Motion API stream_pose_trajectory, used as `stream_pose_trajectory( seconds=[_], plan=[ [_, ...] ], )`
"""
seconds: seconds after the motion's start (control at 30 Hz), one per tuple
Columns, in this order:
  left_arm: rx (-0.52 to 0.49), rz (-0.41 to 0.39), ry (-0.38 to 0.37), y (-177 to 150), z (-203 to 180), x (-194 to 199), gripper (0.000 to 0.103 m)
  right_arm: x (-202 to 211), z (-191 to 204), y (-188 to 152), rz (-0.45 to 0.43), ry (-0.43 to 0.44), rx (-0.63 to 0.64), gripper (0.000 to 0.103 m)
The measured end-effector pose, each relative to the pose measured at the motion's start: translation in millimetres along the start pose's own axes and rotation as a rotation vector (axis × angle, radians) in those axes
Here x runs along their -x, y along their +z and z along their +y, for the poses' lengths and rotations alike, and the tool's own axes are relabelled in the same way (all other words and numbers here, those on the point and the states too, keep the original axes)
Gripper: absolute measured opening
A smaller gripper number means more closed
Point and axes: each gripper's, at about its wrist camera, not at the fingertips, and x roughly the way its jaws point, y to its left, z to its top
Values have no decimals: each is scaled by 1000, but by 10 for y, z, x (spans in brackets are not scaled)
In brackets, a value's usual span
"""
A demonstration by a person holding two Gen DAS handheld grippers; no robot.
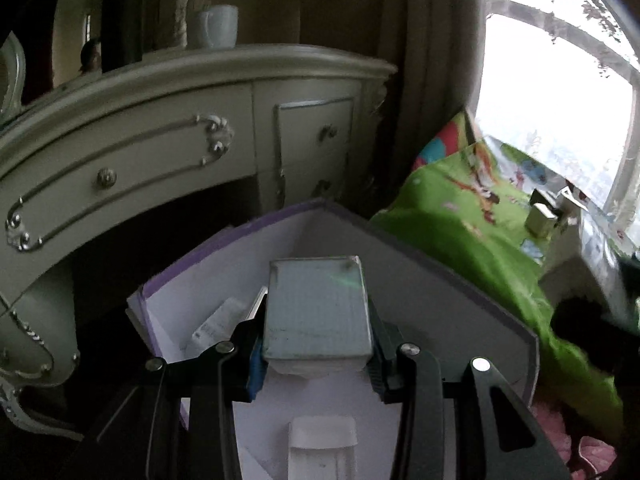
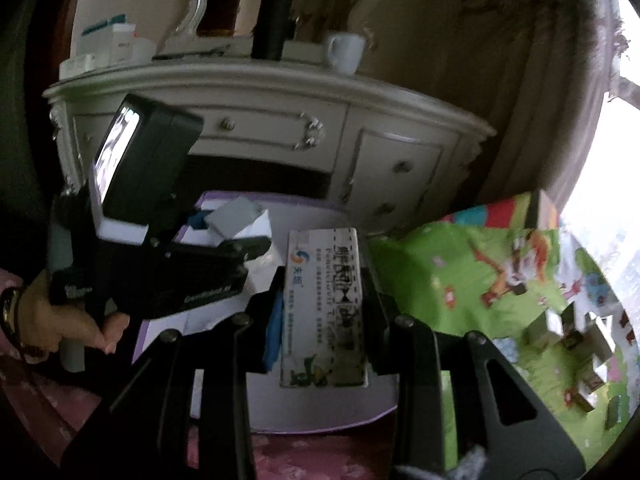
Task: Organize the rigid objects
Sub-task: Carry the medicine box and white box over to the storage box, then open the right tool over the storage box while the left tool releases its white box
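Note:
In the left wrist view my left gripper (image 1: 318, 354) is shut on a pale grey-white box (image 1: 316, 308), held over an open white bin with a purple rim (image 1: 440, 300). A white tube-like pack (image 1: 218, 326) and another white box (image 1: 322, 446) lie inside the bin. In the right wrist view my right gripper (image 2: 324, 312) is shut on a white carton with printed text (image 2: 324, 292), also above the bin (image 2: 320, 408). A hand (image 2: 60, 320) holds the left gripper (image 2: 240, 234) there, with its grey box (image 2: 236, 214) over the bin's far side.
A cream dresser (image 1: 140, 152) (image 2: 280, 120) with drawer knobs stands just behind the bin, a white mug (image 1: 218, 26) (image 2: 346, 52) on top. To the right a green play mat (image 1: 460, 220) (image 2: 460, 280) carries several small boxes (image 1: 540, 220) (image 2: 580, 340). A bright window is at far right.

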Motion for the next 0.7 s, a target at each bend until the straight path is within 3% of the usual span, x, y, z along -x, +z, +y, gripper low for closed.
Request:
stream_pose_trajectory(
  seconds=[0.27, 0.33, 0.4, 0.47, 0.7],
  plan=[
    [4, 105, 9, -90, -3, -192, 42, -217, 95, -150, 73, 56, -3, 37],
    [5, 139, 24, -101, -12, -245, 51, -274, 89, -191, 92, 82, -14, 40],
    [19, 155, 63, -109, -4, -271, 77, -304, 73, -226, 103, 76, -27, 58],
    [29, 142, 83, -107, 7, -248, 86, -275, 16, -244, 96, 61, -48, 65],
    [-17, 162, 83, -93, -147, -289, 87, -29, -471, -392, 78, -10, -216, 74]
  ],
)
